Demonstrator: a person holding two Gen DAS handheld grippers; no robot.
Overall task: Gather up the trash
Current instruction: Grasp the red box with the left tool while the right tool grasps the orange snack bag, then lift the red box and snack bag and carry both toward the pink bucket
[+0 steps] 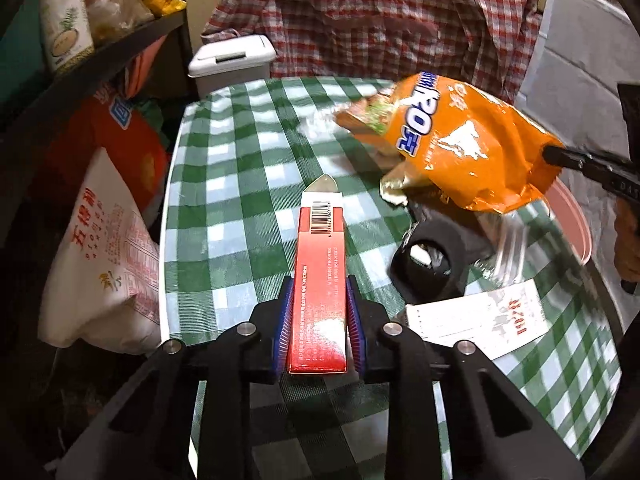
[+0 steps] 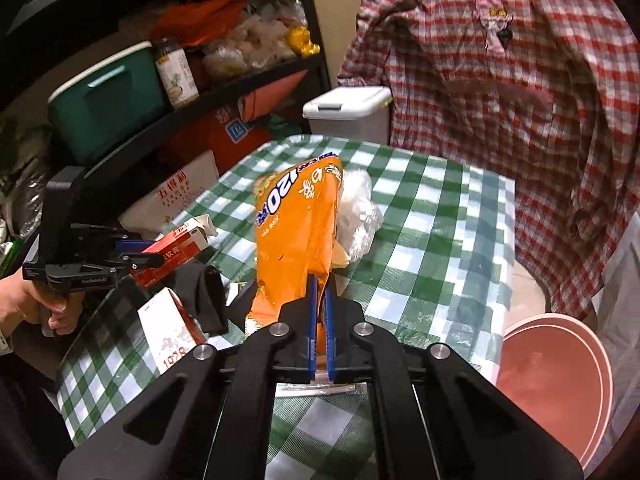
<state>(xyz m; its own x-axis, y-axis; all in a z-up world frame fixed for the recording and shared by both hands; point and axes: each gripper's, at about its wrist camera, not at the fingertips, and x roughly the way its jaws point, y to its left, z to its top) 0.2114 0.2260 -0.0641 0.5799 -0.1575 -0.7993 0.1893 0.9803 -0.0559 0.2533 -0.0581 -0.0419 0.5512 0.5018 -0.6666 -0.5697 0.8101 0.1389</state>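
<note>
Left gripper (image 1: 319, 312) pinches a long red cardboard carton (image 1: 320, 276) at frame centre, right gripper (image 2: 320, 308) clamps a crinkled orange foil snack bag (image 2: 298, 232) mid-frame, both lifted, presumably bound for the white lidded bin (image 2: 346, 110) above.

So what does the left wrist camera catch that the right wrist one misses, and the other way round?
Only the left view shows the black holder's round opening. Only the right view shows the green cooler and crumpled clear plastic. Both show the red box in the left gripper, the orange bag in the right gripper, and the white bin.
</note>
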